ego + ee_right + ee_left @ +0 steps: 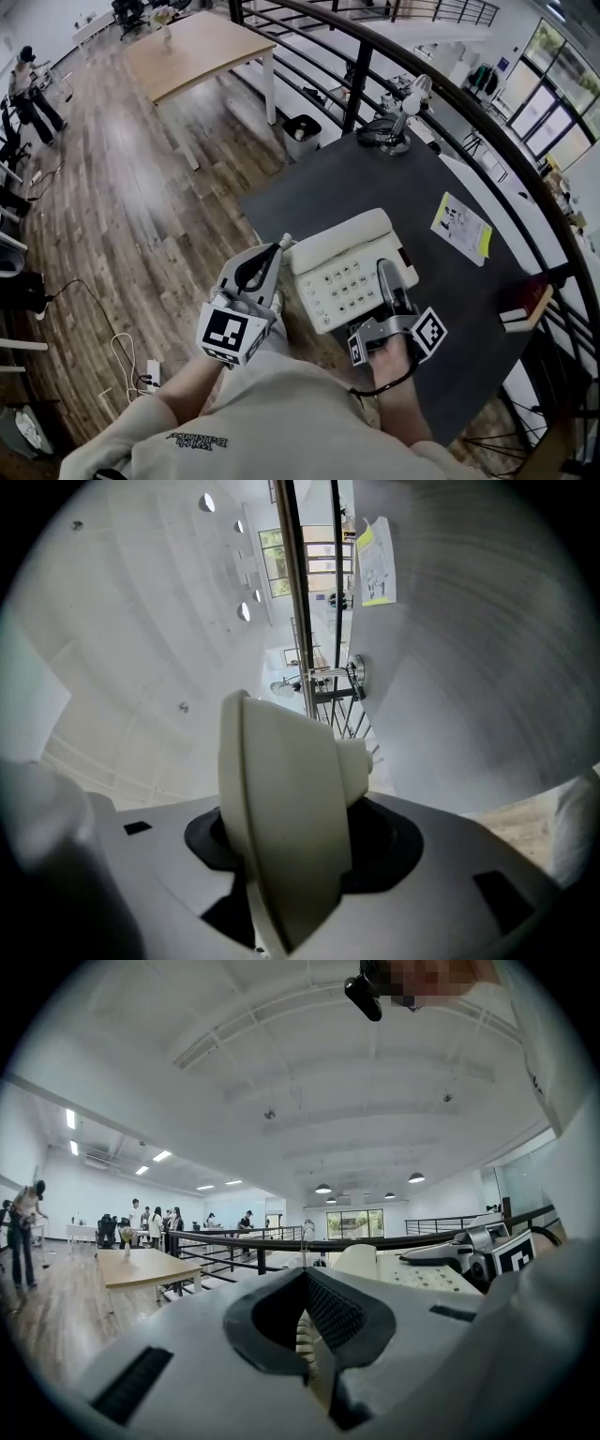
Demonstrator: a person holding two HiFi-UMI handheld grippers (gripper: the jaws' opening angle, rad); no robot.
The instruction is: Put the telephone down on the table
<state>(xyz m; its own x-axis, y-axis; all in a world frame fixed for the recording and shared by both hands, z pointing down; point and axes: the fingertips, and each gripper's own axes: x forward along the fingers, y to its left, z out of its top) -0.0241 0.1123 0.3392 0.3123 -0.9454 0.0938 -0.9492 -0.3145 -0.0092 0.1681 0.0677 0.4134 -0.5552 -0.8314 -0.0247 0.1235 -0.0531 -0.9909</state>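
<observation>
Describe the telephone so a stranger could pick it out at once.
Start at the dark grey table beside the black railing. At its near-left edge is a cream telephone, held in the right gripper. Unlike the flat yellow-edged paper sheet to its right, it is boxy, with a keypad and handset.

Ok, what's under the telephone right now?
The dark table shows past the telephone on its far and right sides. The telephone's own body covers whatever lies directly beneath it, so whether it already rests on the table cannot be told.
</observation>
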